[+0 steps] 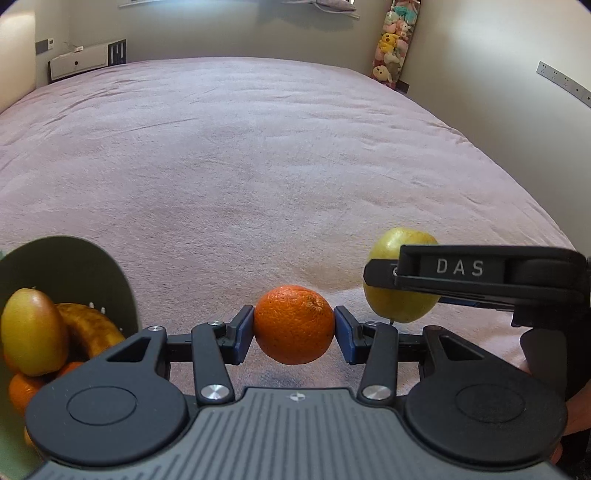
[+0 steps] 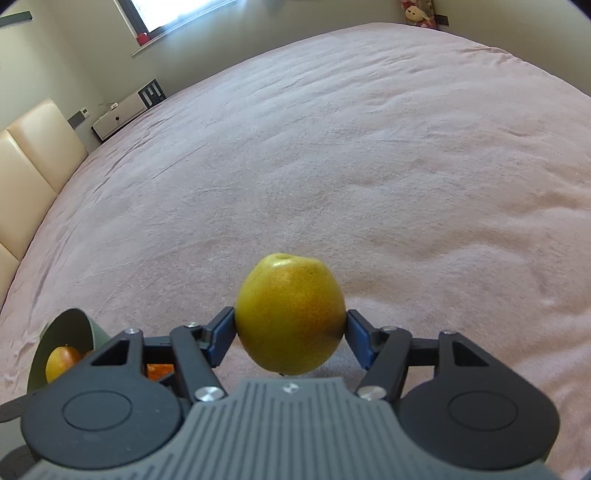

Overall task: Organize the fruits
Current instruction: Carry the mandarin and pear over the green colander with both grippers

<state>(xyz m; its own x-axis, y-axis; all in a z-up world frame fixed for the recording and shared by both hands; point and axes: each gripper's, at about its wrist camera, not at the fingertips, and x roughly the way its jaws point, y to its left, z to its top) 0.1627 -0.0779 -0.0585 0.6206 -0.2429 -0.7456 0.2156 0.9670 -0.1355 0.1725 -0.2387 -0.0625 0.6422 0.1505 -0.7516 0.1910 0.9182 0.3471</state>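
Fruits ride in both grippers: left gripper (image 1: 294, 329) clamps a round orange (image 1: 294, 325) at lower centre, right gripper (image 2: 291, 334) clamps a yellow-green pear (image 2: 290, 314). Carry each level to the green bowl (image 1: 77, 258), lower left, releasing low.

A home bedroom. A wide bed (image 1: 258, 147) under a pink blanket fills both views. Plush toys (image 1: 393, 44) hang in the upper right corner; a window (image 2: 177, 13) sits upper left.
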